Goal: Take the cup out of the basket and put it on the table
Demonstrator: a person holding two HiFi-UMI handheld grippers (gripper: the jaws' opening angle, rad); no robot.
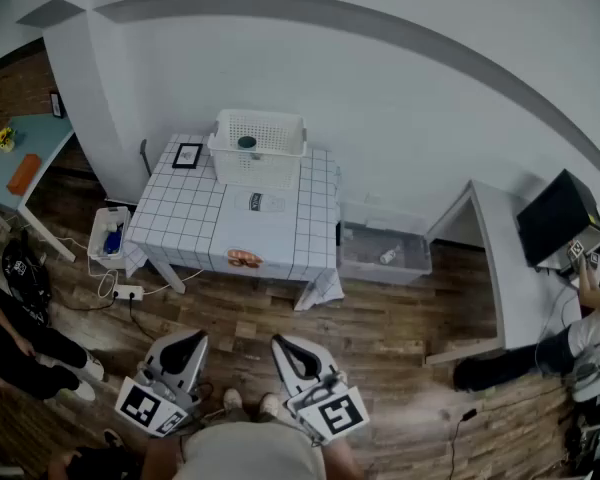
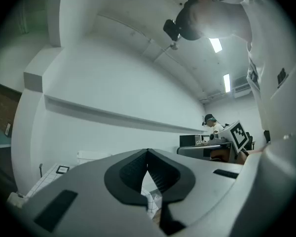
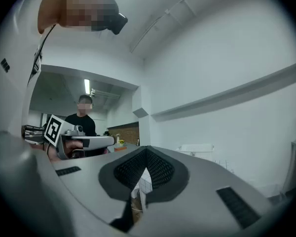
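A dark cup (image 1: 246,142) sits inside the white slatted basket (image 1: 270,128) at the far edge of the table with the checked cloth (image 1: 190,213). Both grippers are low in the head view, well short of the table and above the wooden floor. My left gripper (image 1: 193,336) is shut with nothing in it, and its jaws meet at the tip in the left gripper view (image 2: 148,152). My right gripper (image 1: 280,342) is also shut and empty (image 3: 146,149). The basket (image 3: 196,147) shows small and far off in the right gripper view.
On the table lie a small framed picture (image 1: 187,155), a pale flat item (image 1: 259,202) and an orange thing (image 1: 245,259). A clear bin (image 1: 383,255) stands on the floor right of the table, a white bin (image 1: 108,236) and a power strip (image 1: 128,292) to its left. People sit at both sides.
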